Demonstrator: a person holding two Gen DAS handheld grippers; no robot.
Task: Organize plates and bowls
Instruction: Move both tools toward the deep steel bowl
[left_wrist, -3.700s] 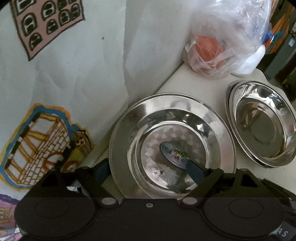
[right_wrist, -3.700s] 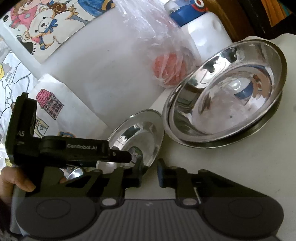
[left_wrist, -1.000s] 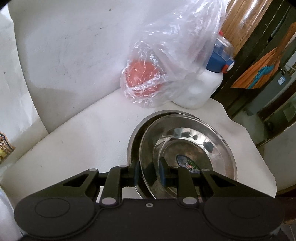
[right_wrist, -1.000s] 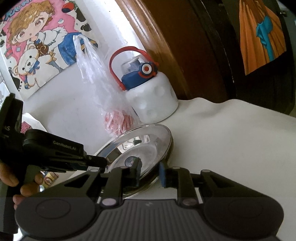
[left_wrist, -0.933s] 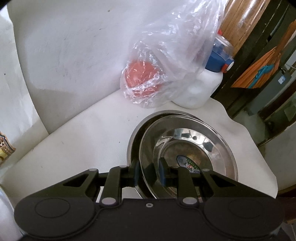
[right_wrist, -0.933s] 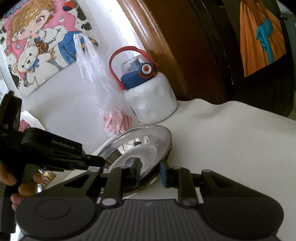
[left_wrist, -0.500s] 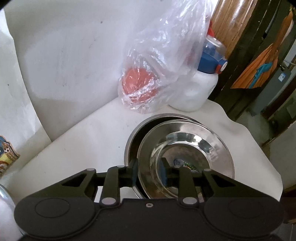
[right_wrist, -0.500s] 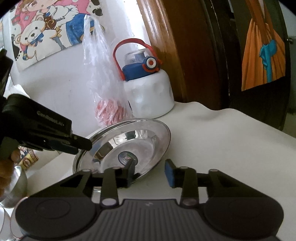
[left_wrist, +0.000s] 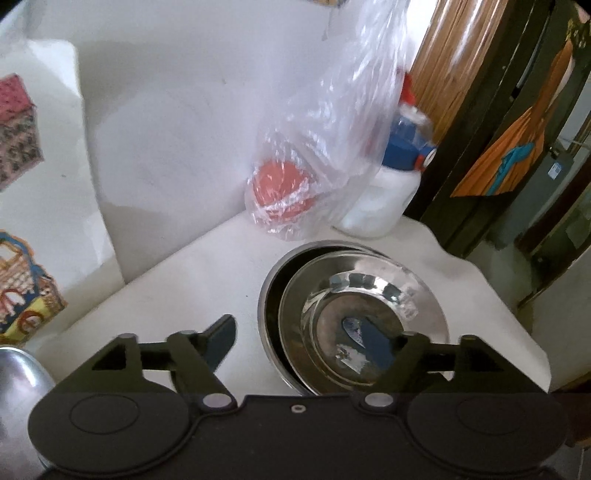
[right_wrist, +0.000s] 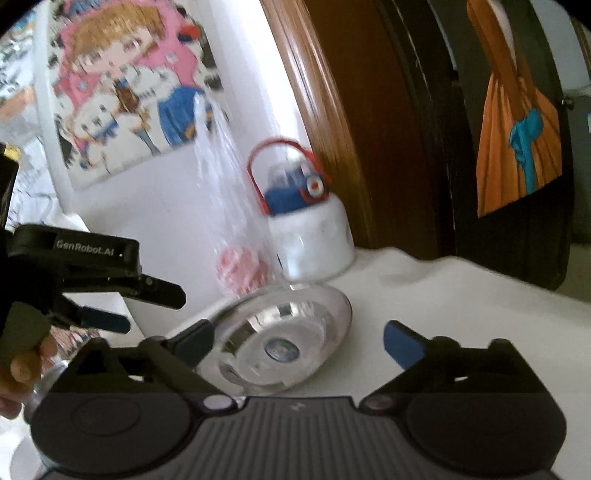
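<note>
Covering the whole work area, the white table (left_wrist: 207, 280) carries everything in play. Against the wall at its back stand a clear plastic bag (left_wrist: 325, 155) with something red inside and, just beside it, a white bottle (right_wrist: 314, 240) with a blue cap and red handle. Nearer the grippers sits the stack of steel plates (left_wrist: 354, 317): a shallow plate with a sticker at its centre lies in a larger one beneath, shifted toward the right so that a dark crescent of the lower one shows on the left. At the left edge of the left wrist view, part of another steel dish (left_wrist: 18, 373) is visible, well apart from the stack.

The left gripper (left_wrist: 301, 341) is opening, its fingers standing wide either side of the stack's near-left rim with no pad pressing on metal. The right gripper (right_wrist: 299, 338) is opening too, at full spread, the stack's near edge between its fingers but free.

Judging by this, the release step is in hand. To do it well, both grippers should back straight away from the rim without hooking it, since the upper plate sits off-centre and a nudge could slide it. The remaining dish on the left likely comes next.
</note>
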